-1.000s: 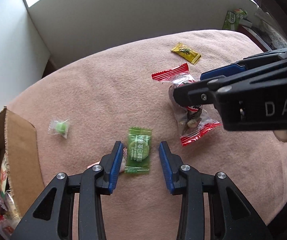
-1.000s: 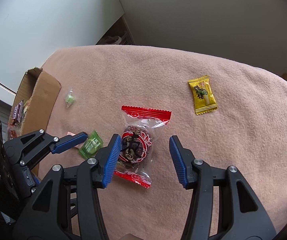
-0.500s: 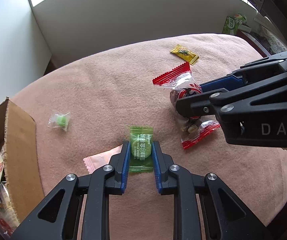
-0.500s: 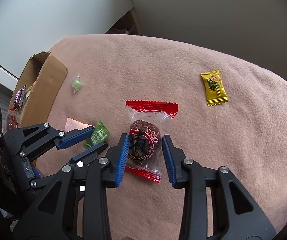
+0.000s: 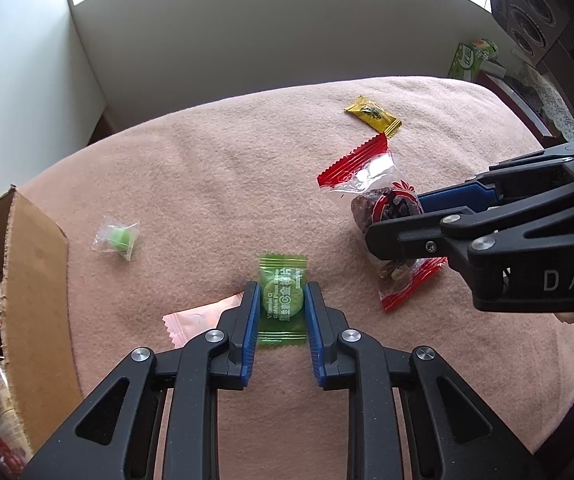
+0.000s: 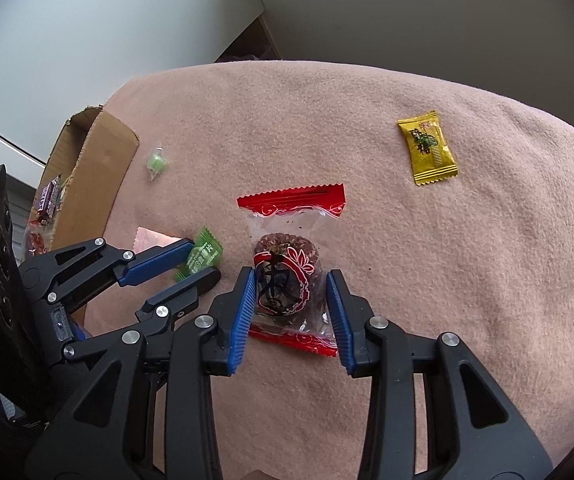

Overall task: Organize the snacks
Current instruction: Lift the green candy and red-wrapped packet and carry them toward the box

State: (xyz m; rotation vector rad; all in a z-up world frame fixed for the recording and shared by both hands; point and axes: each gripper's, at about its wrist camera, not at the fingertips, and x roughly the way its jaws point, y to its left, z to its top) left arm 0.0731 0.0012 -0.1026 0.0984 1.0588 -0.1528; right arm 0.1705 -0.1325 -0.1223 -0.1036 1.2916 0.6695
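Note:
My left gripper [image 5: 281, 294] is shut on a green plum-candy packet [image 5: 282, 296], lifted a little off the pink blanket [image 5: 215, 184]; it also shows in the right wrist view [image 6: 203, 256]. My right gripper [image 6: 291, 280] is shut on a red-edged clear packet with a dark round snack [image 6: 287, 276], also seen in the left wrist view [image 5: 383, 208]. A yellow candy packet [image 6: 427, 148] lies far right. A small green candy in clear wrap [image 5: 117, 238] lies near the cardboard box [image 5: 27, 264].
A pale pink packet [image 5: 195, 320] lies on the blanket just left of my left gripper. The open cardboard box at the left edge holds several snacks. A white wall stands behind the blanket; boxes and clutter [image 5: 487, 60] sit at the far right.
Both grippers closed from open onto their packets, the left on the green one, the right on the red one. Both have since lifted slightly, and the pink packet is uncovered.

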